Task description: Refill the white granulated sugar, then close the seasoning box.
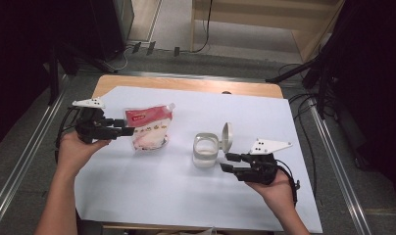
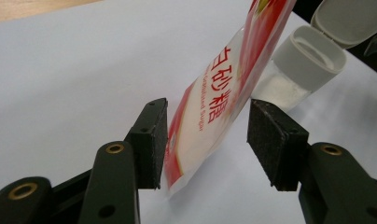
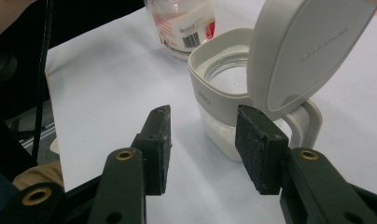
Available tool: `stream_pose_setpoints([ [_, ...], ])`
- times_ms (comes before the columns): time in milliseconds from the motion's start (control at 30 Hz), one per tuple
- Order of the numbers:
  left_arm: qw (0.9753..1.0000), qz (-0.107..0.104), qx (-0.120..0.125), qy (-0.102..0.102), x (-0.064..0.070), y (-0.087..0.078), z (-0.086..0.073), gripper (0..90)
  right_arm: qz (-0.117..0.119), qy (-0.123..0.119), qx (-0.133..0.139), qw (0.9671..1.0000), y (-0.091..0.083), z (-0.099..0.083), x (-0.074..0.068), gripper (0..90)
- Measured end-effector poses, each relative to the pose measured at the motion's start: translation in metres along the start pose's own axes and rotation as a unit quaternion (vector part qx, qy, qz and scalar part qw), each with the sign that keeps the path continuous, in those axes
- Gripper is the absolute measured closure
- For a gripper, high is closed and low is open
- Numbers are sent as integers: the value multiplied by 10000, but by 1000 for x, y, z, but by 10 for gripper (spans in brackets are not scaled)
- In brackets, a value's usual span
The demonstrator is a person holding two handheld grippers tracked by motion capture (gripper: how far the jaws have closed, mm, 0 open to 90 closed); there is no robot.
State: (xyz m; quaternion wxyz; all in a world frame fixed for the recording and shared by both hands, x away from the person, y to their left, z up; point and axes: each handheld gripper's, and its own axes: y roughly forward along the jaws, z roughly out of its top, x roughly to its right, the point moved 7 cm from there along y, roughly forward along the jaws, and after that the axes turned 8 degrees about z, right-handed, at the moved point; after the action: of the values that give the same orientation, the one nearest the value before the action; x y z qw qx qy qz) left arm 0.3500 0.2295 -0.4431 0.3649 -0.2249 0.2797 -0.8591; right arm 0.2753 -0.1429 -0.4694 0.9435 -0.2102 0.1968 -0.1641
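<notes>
The left gripper [image 1: 129,126] is reaching into the sugar pouch [image 1: 149,128] at centre-left of the high view, fingers [image 2: 151,140] wide around its edge, one pad touching. I'd judge it should close firmly on the upper seam so the pouch stays upright. The right gripper [image 1: 227,162], fingers [image 3: 156,144] wide and empty, is hovering beside the open-lidded jar [image 1: 206,149] at centre. One pouch, one jar, two grippers on the desk [image 1: 137,186].

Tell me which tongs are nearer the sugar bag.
Left. The left tongs are open with the sugar bag between the jaws. The right tongs sit open beside the jar, which stands between them and the bag.
</notes>
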Motion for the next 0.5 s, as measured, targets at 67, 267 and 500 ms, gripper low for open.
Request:
stream_pose_setpoints([
  [67, 10000, -14, 20, -9, -1, -1, -1, 487, 1, 2, 8, 10000, 0, 0, 1, 563],
  [267, 10000, 7, 6, -84, -7, -4, -4, 480, -34, 26, 1, 10000, -3, 0, 5, 563],
  [500, 9998, 168, 71, 14, -13, -7, -9, 463, -106, 101, 72, 9999, -13, 0, 11, 574],
])
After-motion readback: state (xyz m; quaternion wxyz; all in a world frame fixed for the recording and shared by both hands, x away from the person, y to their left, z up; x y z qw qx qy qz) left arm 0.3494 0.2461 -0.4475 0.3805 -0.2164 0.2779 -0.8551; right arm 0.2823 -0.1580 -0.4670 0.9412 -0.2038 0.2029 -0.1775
